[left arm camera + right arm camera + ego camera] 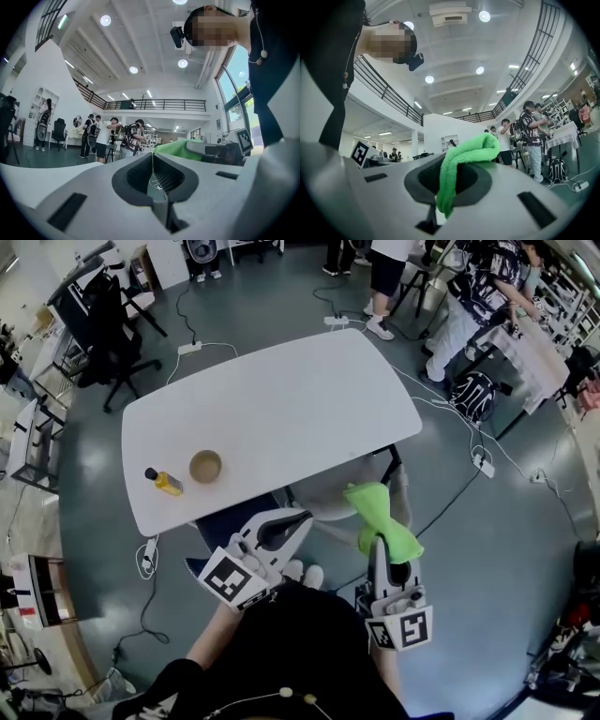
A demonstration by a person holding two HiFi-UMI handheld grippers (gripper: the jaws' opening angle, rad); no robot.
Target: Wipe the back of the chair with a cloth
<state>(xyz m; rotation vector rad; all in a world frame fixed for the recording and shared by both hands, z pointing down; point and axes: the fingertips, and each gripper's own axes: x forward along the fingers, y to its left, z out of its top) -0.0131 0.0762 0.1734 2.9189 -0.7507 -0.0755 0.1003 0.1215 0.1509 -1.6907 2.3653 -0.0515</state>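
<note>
The chair [323,505] is mostly hidden. In the head view only a pale grey curve of it shows, tucked under the near edge of the white counter [281,399]. Which part is back and which is seat cannot be told. From this angle the green cloth [380,519] covers the chair's right end, and whether the 2 touch cannot be told. Neither gripper view shows the chair, because both cameras tilt up toward the ceiling and the far side of the room.

In the head view the cloth buries the tips of the right gripper [382,549]. The right gripper view settles the grip: its fingers [511,187] pinch a fold of the cloth [466,154]. The fold rises between them and bends over to the right, and a short tail hangs toward the camera. The left gripper view shows that gripper's fingers [93,187] pressed together along a thin seam with nothing between them. The green above the seam is the cloth [176,146] held in the other gripper.

Both grippers are held close in front of the person's body. The left gripper [292,519] angles up and to the right, with its tips near the chair's left part. The right gripper points straight ahead, and the cloth spreads out past its tips.

Only the head view shows a small yellow bottle [165,482] and a bowl [205,466]. They sit side by side near the counter's near-left corner, well apart from the cloth.
</note>
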